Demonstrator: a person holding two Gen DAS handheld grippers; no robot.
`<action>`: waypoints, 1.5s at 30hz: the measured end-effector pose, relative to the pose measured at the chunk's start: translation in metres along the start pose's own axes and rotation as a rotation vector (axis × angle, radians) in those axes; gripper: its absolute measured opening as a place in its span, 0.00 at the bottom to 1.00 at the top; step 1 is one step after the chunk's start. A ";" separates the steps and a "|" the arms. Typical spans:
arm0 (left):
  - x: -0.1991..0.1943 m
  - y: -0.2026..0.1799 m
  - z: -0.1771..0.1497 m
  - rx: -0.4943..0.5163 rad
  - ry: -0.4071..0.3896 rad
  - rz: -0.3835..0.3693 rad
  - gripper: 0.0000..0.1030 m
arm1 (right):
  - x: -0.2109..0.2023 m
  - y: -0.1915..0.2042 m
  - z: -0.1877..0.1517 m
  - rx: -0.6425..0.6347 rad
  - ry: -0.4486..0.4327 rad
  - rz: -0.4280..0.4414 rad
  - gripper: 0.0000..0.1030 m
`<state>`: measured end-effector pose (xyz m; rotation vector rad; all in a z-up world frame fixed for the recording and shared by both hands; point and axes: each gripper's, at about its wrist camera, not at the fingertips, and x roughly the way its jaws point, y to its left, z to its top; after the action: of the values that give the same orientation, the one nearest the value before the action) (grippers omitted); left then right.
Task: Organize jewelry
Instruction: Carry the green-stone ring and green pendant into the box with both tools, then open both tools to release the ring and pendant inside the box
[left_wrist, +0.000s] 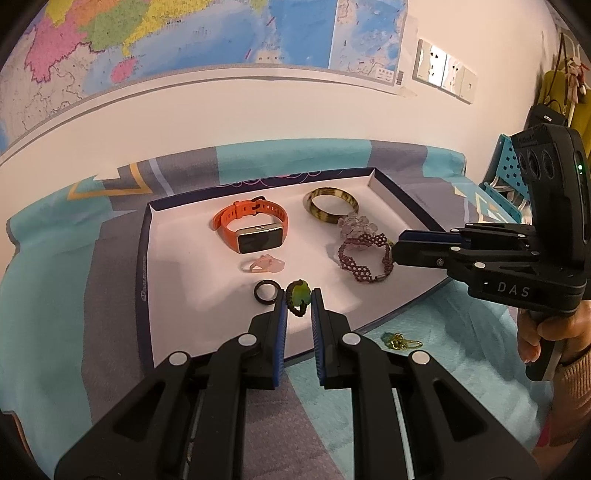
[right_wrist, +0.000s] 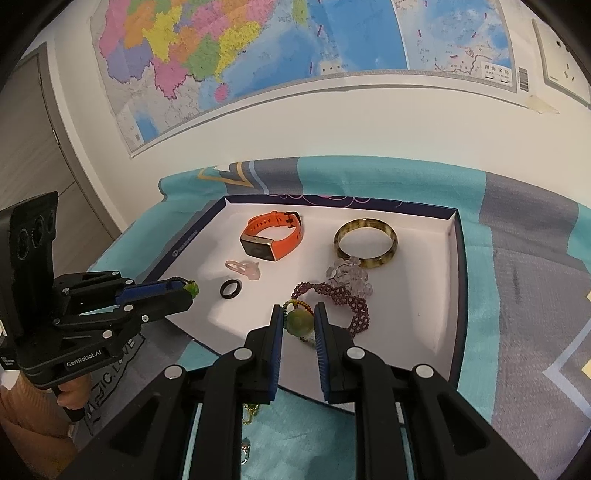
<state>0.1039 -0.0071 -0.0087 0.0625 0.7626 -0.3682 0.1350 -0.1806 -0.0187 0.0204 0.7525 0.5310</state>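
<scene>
- Jewelry lies in a shallow white-lined tray (left_wrist: 391, 199) with a dark rim, set on a teal and grey cloth (left_wrist: 55, 280) that covers the counter.
- Left gripper (left_wrist: 298, 297) hangs over the tray's near edge, its blue-padded fingers (left_wrist: 280, 314) closed nearly all the way on a green stone pendant (left_wrist: 298, 293) on dark cord.
- Right gripper (right_wrist: 298, 321) is over the near right part of the tray, its fingers (right_wrist: 277, 325) likewise almost closed, pressing on a round green disc pendant (right_wrist: 298, 322) strung with small coloured beads.
- An orange smartwatch (left_wrist: 251, 229) stands on its strap in the far middle of the tray, screen toward the left wrist camera.
- A mottled brown bangle (left_wrist: 330, 205) lies flat to the right of the watch.
- A clear crystal bracelet (left_wrist: 356, 225) touches the bangle's near edge, and a dark purple beaded bracelet (left_wrist: 364, 258) lies just in front of it.
- A pale pink piece (left_wrist: 263, 265) sits in front of the watch, with a black ring (left_wrist: 266, 291) nearer still, just beside the left gripper's tips.
- A small green and gold item (left_wrist: 399, 340) lies on the cloth outside the tray's near rim.
- A coloured map (right_wrist: 258, 48) hangs on the wall behind.
</scene>
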 end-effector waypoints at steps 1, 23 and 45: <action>0.001 0.000 0.000 -0.001 0.001 0.002 0.13 | 0.001 0.000 0.000 0.000 0.003 -0.001 0.15; 0.019 0.004 0.005 -0.010 0.038 0.024 0.13 | 0.014 -0.007 0.004 0.010 0.027 -0.013 0.15; 0.035 0.008 0.003 -0.021 0.074 0.044 0.13 | 0.028 -0.008 0.008 0.012 0.053 -0.030 0.15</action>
<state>0.1320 -0.0112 -0.0312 0.0733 0.8371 -0.3174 0.1605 -0.1736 -0.0326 0.0061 0.8062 0.5006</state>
